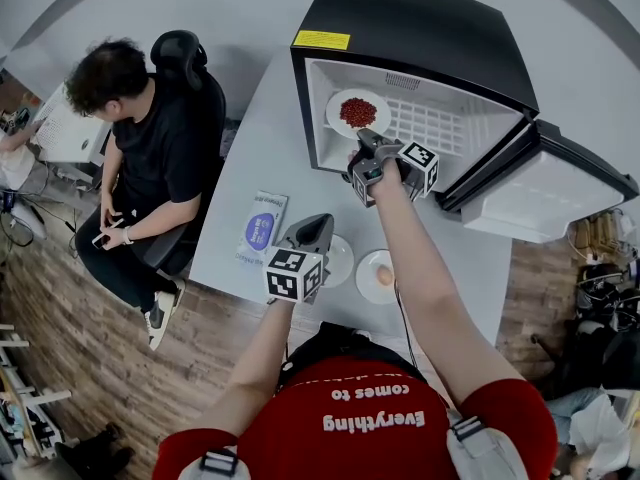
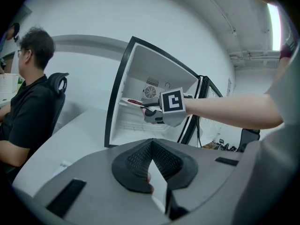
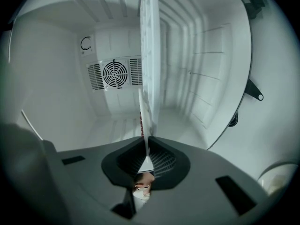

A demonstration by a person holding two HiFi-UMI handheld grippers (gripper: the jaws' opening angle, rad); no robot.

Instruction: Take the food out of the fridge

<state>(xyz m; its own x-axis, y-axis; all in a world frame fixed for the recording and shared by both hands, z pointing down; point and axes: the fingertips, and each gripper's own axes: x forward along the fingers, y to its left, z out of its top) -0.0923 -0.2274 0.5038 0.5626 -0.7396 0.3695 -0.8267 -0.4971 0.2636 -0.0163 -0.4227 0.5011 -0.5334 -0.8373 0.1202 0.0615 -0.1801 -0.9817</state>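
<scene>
The plate of red food is seen inside the open fridge, over the left part of the wire shelf, toward ten o'clock in the cavity. Its near rim is clamped from six o'clock by the right gripper — the jaws are pressed onto the thin white edge. The left gripper is held over the table with jaws together and nothing between them. Two small plates are found at its three o'clock — a blue-labelled packet at nine.
</scene>
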